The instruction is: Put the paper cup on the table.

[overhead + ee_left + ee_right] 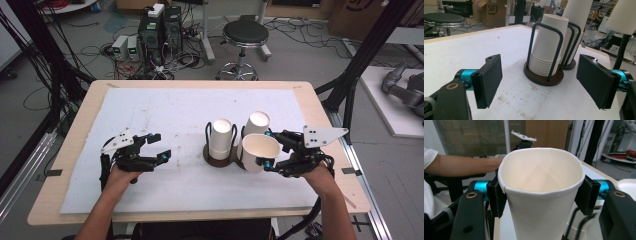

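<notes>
We hold one white paper cup [257,152] in the right gripper [269,149], lifted off the table [75,130]. In the right gripper view the cup [541,195] sits between the two black pads [497,197], which pinch its wall just below the rim; the rim is pressed slightly out of round. In the high view the cup lies tilted, its open mouth turned toward the left gripper and partly toward the camera.

Just beside the held cup stands a dark wire cup holder [220,152] with two bays on round brown bases. Each bay carries a stack of inverted white cups: the near stack [221,137] and the far stack [256,125]. The held cup overlaps the far bay in the high view.

The left gripper [157,147] is well apart from the holder, on the left side of the white mat [165,107]. Its pads [487,80] stand spread, with nothing between them; they face the holder [544,75].
</notes>
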The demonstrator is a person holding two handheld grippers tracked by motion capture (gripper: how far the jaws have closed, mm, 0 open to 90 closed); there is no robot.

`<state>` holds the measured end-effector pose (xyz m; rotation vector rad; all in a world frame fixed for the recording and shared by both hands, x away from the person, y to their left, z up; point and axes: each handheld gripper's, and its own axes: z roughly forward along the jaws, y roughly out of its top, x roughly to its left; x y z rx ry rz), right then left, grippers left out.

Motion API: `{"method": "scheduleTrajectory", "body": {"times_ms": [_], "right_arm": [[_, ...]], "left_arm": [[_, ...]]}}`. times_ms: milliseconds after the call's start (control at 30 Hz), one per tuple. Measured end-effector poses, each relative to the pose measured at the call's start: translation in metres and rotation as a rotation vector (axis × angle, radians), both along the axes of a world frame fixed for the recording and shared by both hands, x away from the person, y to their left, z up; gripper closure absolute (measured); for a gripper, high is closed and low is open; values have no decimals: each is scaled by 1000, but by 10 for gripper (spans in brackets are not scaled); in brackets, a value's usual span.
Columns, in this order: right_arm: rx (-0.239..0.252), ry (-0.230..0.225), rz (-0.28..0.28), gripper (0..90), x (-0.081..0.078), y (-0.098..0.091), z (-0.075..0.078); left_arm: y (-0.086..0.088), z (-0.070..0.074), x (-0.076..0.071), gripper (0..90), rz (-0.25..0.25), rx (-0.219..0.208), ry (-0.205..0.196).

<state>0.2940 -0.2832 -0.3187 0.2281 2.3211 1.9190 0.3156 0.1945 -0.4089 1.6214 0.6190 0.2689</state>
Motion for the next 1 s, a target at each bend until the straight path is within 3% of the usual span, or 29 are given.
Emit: {"method": "scheduleTrajectory", "body": {"times_ms": [233, 567, 867, 1000], "right_arm": [[14, -18, -52, 367, -2, -21, 6], [41, -21, -196, 367, 0, -53, 4], [70, -35, -364, 367, 2, -76, 0], [76, -7, -458, 367, 6, -81, -7]], "left_arm": [[0, 0, 0, 209, -4, 4, -13], [0, 0, 0, 209, -4, 2, -4], [1, 0, 0, 209, -1, -1, -5], [1, -1, 0, 209, 2, 0, -6]]}}
